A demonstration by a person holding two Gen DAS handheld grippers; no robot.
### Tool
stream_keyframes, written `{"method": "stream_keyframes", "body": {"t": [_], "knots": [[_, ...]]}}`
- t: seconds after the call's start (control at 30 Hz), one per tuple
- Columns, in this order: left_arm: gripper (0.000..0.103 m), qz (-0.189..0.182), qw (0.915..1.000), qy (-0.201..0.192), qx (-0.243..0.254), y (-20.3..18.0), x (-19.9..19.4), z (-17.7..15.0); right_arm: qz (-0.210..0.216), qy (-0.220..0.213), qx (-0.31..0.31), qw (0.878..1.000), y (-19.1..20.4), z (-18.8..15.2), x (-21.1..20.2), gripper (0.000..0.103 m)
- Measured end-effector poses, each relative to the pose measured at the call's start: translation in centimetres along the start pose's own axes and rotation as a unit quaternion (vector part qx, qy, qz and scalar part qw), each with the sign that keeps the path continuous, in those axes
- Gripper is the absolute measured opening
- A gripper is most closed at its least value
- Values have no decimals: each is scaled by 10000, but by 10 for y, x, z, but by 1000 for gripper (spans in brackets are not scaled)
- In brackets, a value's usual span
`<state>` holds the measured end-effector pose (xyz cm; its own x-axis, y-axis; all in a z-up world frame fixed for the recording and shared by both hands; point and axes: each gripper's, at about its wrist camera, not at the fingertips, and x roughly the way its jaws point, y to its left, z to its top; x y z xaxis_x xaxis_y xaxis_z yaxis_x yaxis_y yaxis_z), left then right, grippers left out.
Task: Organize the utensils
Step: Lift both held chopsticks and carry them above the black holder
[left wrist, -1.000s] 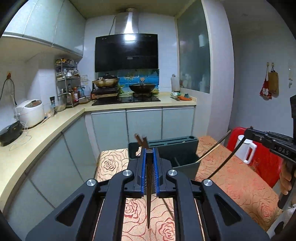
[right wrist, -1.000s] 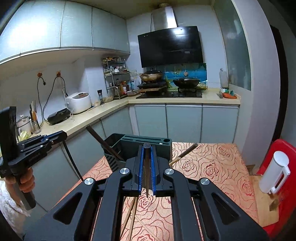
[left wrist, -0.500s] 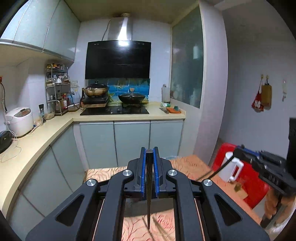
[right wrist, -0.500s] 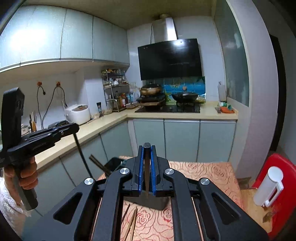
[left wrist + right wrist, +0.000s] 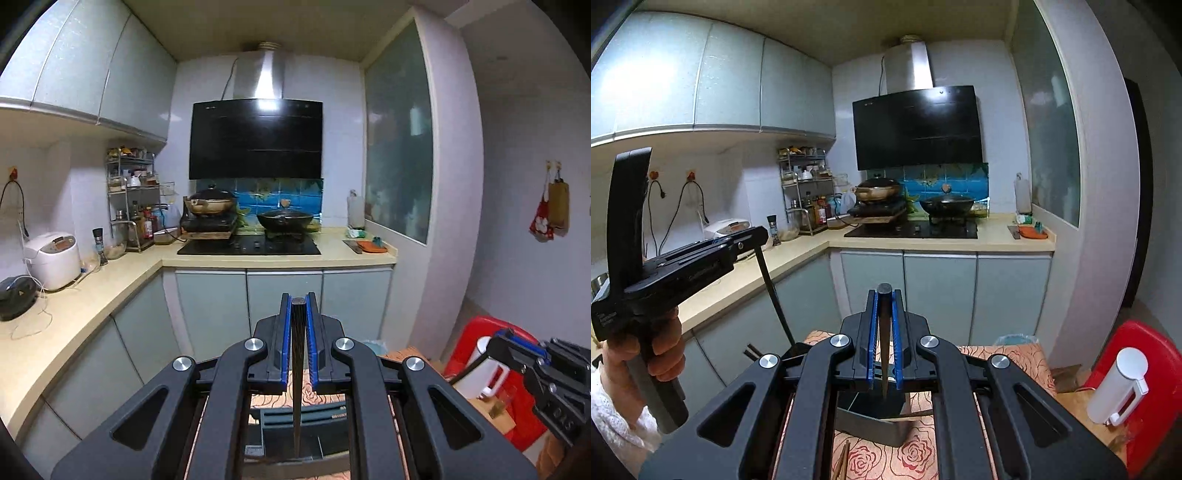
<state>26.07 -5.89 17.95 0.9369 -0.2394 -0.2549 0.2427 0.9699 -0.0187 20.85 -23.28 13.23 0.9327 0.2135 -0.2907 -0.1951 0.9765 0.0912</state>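
Gripping a dark chopstick [image 5: 297, 369], left hand-held gripper [image 5: 297, 314] clamped.

Both hand-held grippers, left [image 5: 298, 306] and right [image 5: 885, 295], are clamped shut, raised, angled slightly downward

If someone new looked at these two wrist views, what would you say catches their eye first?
Most striking are the two black grippers with blue pads: the left gripper and the right gripper are each shut on a dark chopstick hanging down between the pads. Below them, a grey utensil holder stands on the rose-patterned tablecloth. Behind, the big black range hood hangs over the stove on the back wall.
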Motion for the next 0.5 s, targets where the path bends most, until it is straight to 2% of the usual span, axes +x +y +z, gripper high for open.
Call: {"method": "stream_keyframes", "body": {"t": [0.17,0.5], "knots": [[7,96,9998,81,-139,5,26,-11,-17,202,16,9998,1,-9,17,8],[7,151,9978,589,-249,17,61,-56,-25,702,-126,9975,15,-38,53,8]]}}
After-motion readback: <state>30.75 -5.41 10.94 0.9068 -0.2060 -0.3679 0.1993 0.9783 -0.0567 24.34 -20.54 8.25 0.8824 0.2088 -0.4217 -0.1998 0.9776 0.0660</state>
